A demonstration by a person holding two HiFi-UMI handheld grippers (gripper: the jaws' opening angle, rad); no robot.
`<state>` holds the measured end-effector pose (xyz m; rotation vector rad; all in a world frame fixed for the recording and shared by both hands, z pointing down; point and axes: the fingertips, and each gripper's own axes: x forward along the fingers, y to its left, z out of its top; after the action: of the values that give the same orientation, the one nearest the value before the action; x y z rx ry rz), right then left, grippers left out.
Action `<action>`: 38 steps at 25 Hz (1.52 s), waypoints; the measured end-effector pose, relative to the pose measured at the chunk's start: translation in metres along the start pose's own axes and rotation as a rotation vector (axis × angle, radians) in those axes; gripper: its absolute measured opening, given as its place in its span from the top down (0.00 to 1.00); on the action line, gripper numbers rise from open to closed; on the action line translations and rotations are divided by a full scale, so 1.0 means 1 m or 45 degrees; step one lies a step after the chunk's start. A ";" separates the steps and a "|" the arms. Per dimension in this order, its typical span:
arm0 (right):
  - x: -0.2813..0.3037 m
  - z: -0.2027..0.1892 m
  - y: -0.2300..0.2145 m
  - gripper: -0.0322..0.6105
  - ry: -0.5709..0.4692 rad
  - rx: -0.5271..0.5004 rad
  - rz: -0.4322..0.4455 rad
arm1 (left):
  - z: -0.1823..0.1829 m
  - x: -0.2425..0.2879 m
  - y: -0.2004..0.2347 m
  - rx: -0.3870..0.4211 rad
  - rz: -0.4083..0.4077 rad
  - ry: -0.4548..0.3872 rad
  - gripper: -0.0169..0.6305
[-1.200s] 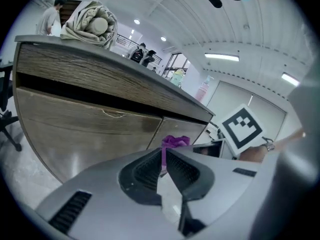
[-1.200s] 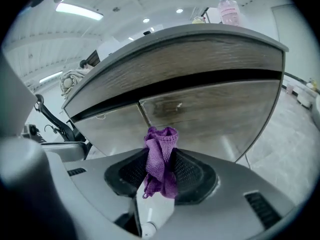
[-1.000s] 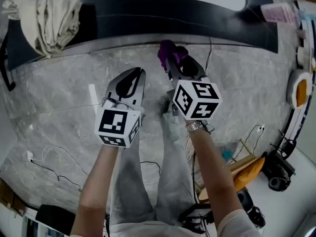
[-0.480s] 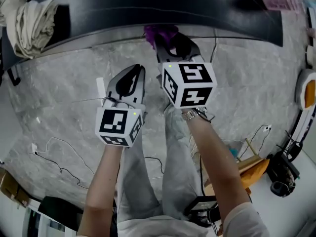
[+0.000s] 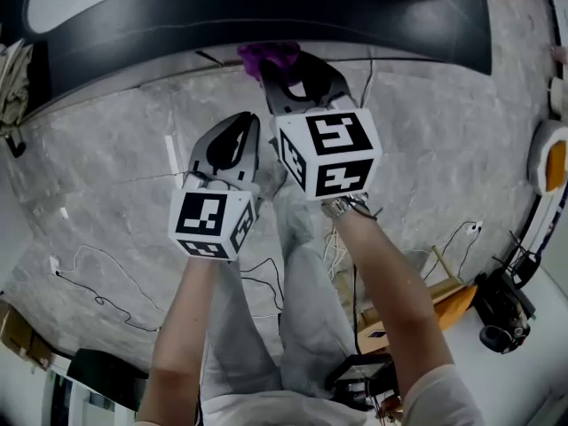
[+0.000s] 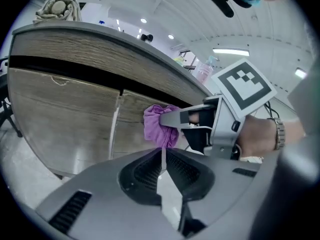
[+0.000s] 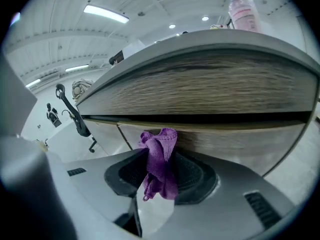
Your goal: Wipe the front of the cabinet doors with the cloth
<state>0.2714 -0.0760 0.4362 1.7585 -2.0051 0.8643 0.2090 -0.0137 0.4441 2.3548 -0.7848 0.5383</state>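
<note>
I'm pinching the crumpled purple cloth [image 7: 160,159] in my right gripper's [image 5: 282,71] fingers, by the wood-grain cabinet door [image 7: 240,146]. My left gripper [image 6: 162,159] is hanging closed and empty. Rubbing friction could tug the cloth loose.

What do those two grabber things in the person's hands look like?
Each is a grey, beak-shaped shell with dark ribbed pads inside. The left gripper and right gripper each carry a white cube printed with black square markers. The arms are bare; a metal wristwatch sits on the right wrist, and a pale short sleeve shows at the right shoulder.
</note>
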 end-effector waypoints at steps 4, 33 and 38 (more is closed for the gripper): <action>-0.020 -0.009 -0.050 0.72 -0.011 -0.011 -0.077 | -0.004 0.020 -0.032 0.050 -0.055 0.036 0.92; -0.108 -0.054 -0.221 0.72 -0.040 0.246 -0.429 | -0.030 0.044 -0.090 0.012 -0.098 0.040 0.92; -0.078 -0.077 -0.159 0.72 -0.017 0.326 -0.421 | -0.036 0.005 -0.033 0.006 -0.065 0.046 0.92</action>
<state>0.4295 0.0254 0.4818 2.1596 -1.5990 1.0310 0.2275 0.0291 0.4602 2.3561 -0.7063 0.5599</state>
